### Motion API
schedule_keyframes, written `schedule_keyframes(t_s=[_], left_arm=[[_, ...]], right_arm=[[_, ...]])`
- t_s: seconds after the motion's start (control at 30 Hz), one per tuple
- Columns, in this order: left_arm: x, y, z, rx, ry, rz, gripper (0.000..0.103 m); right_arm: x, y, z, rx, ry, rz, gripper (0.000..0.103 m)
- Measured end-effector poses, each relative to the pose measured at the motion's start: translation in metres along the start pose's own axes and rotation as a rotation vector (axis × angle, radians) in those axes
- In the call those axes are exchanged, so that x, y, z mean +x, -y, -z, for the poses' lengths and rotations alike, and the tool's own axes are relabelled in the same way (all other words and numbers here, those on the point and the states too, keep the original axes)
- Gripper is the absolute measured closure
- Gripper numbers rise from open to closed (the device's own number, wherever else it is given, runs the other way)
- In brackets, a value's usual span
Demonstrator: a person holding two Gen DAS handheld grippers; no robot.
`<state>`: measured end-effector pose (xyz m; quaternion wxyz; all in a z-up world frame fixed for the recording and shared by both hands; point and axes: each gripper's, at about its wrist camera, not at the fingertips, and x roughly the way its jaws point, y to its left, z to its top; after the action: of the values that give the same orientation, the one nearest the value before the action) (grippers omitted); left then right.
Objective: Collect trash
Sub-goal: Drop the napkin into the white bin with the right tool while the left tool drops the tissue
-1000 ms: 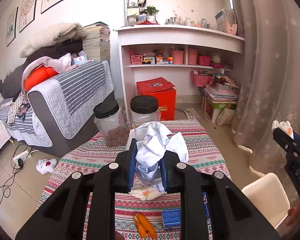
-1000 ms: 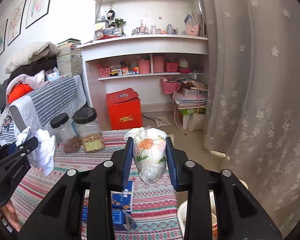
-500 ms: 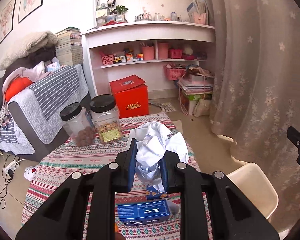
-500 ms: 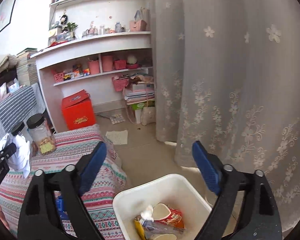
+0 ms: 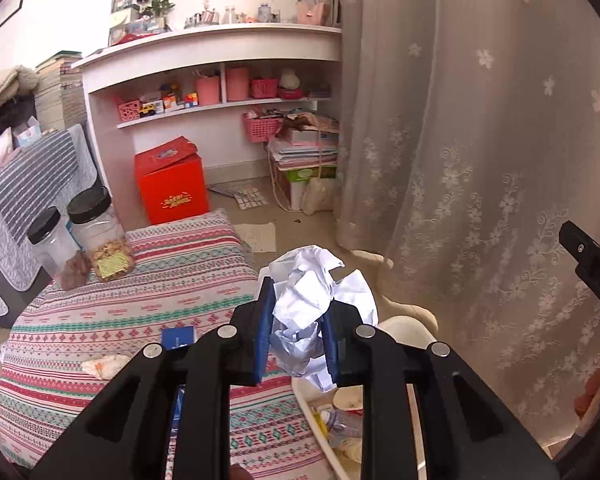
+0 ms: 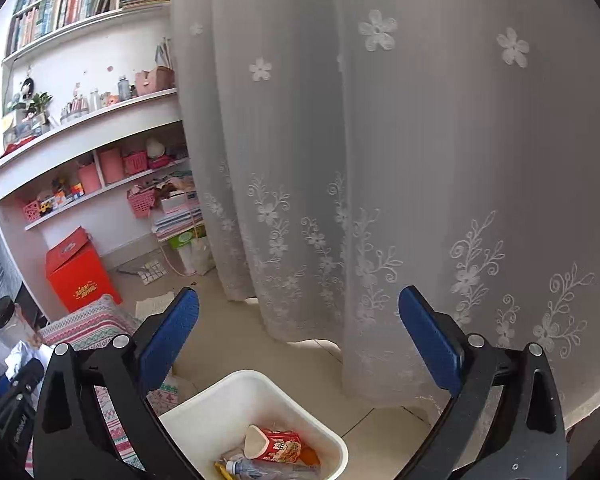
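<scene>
Two claws, both mine: below them sits the white trash bin [image 6: 332, 446] holding a red carton [image 6: 280, 446]; my right claw [image 6: 298, 344] hangs spread wide above it, my left claw [image 5: 296, 334] clenched on crumpled white paper [image 5: 314, 308].

From my left camera, my left gripper [image 5: 296, 340] covers the lower part of the crumpled paper [image 5: 314, 304] and most of the white bin [image 5: 404, 326], so I can't make out what lies inside there. The blue box [image 5: 178, 338] on the striped cloth [image 5: 140, 300] is half hidden behind a finger. My right gripper [image 5: 592, 268] is cut off at the edge. On the right camera, the bin [image 6: 236, 390] runs off the bottom, and the labels on its rubbish [image 6: 278, 446] are too small to read.
</scene>
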<state>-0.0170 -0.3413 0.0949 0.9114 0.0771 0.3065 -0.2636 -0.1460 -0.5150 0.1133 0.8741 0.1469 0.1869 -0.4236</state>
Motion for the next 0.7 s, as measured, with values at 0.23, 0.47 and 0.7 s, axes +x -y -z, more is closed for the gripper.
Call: schedule_keyframes(t_s=[0.23,0.47,0.7], left_arm=[[0.021,0.048,0.010,0.033,-0.084,0.096,0.080],[0.043,0.070,0.029,0.025,-0.227,0.181,0.030],[0.039,0.061,0.032,0.047,-0.209,0.123,0.016]], right_arm=[[0.005,0.029,-0.008,0.078,-0.002,0.041,0.007],[0.007,0.037,-0.010,0.101,-0.001,0.047,0.007],[0.009,0.033,-0.009,0.091,-0.014,0.042,0.007]])
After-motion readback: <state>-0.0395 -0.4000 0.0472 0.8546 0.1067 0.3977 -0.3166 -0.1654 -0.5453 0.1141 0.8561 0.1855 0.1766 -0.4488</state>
